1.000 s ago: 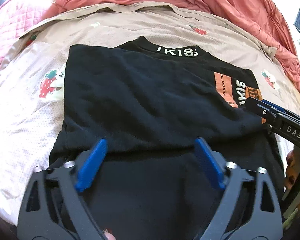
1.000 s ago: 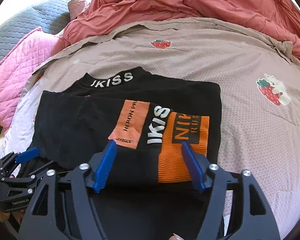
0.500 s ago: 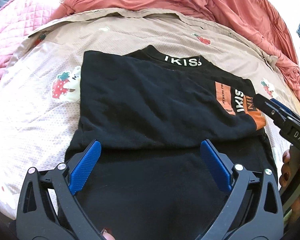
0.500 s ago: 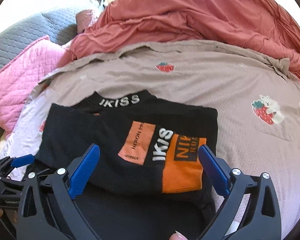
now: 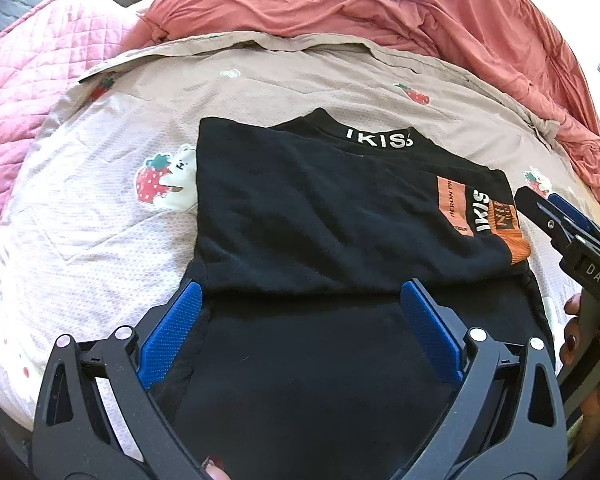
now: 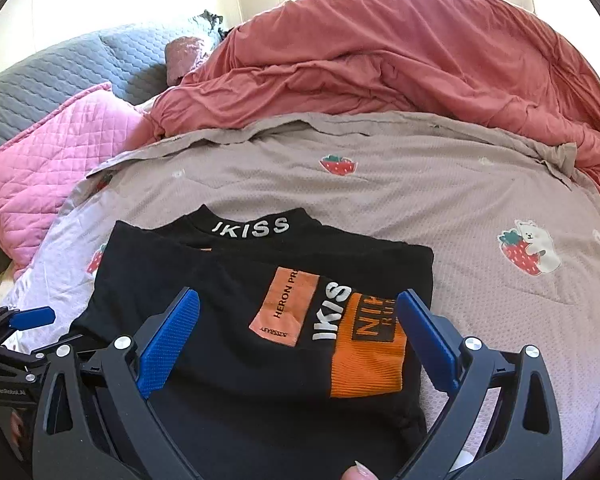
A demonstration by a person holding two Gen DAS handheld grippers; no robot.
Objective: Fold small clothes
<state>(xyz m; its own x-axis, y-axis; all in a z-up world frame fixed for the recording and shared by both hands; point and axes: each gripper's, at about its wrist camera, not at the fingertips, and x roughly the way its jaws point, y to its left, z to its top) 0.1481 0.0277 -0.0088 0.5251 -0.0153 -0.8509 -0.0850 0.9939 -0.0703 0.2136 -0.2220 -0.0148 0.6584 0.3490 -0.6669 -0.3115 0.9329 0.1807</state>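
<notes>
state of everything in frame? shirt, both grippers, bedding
black shirt: partly folded, sleeves across the body, flat on the bedsheet.
left gripper: open, holding nothing.
right gripper: open, holding nothing.
strawberry bedsheet: spread out.
red duvet: bunched up behind.
pink pillow: at the bed's side.

shirt (image 6: 236,344) showing black, white collar lettering, orange and peach sleeve patches | bedspread (image 6: 420,200) showing pale mauve-beige, printed with red strawberries and white bears | far duvet (image 6: 380,60) showing plain coral-red | far-left pillow (image 6: 60,152) showing pink diamond quilting | gripper fingers (image 5: 168,336) showing blue pads on black frames
</notes>
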